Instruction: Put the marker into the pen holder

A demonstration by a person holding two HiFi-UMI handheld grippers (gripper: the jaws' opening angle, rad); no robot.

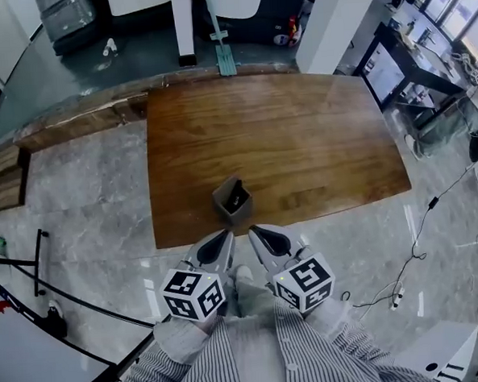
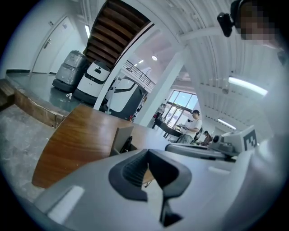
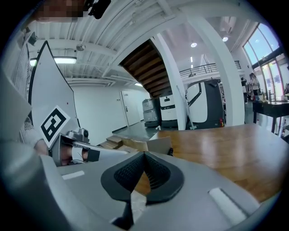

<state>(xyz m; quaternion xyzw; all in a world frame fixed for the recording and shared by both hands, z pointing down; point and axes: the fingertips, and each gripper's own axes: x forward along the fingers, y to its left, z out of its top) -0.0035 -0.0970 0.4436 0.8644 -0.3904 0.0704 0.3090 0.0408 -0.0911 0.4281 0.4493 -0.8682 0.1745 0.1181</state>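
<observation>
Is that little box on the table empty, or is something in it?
Not empty: a dark marker leans inside the pen holder, visible through its open top in the head view.

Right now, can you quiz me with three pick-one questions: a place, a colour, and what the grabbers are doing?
1. Where is the pen holder? A on the floor; B on the table near its front edge; C in a gripper.
2. What colour is the table? A white; B green; C brown.
3. The left gripper and right gripper are: A both shut, empty; B both wide open; C squeezing the pen holder.
Answers: B, it stands on the wood; C, brown wood; A, each gripper view shows jaws together, nothing between.
</observation>
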